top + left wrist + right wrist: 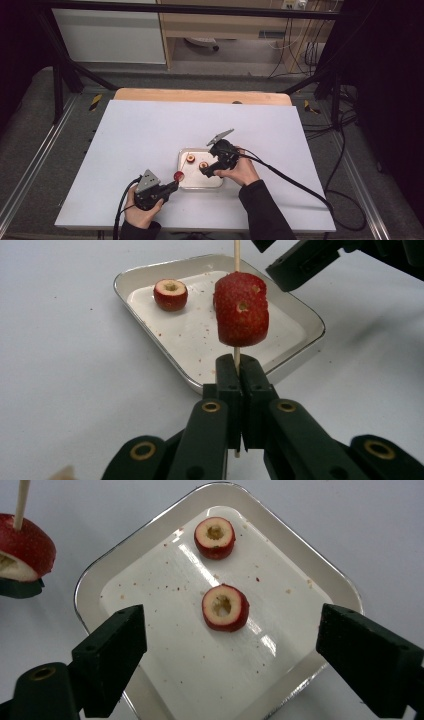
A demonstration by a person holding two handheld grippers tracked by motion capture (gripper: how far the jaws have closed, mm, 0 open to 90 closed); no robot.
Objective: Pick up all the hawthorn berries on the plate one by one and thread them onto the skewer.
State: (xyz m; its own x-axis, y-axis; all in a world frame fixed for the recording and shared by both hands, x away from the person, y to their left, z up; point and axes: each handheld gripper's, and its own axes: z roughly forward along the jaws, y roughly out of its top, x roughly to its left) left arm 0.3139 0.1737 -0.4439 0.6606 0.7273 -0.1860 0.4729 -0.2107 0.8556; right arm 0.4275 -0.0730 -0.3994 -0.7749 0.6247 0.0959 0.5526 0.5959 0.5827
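With the skewer [236, 252] and its two fruit pieces [241, 309] clamped in the closed left gripper [236, 371] beside the tray [90, 587], the open right gripper [227, 630] should be lowered squarely over the nearer fruit ring [225, 607] in the tray and closed gently.

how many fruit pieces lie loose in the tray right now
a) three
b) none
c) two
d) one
c) Two cored red fruit pieces lie in the tray, seen between the open jaws of the right gripper; another piece sits on the skewer held by the left gripper.
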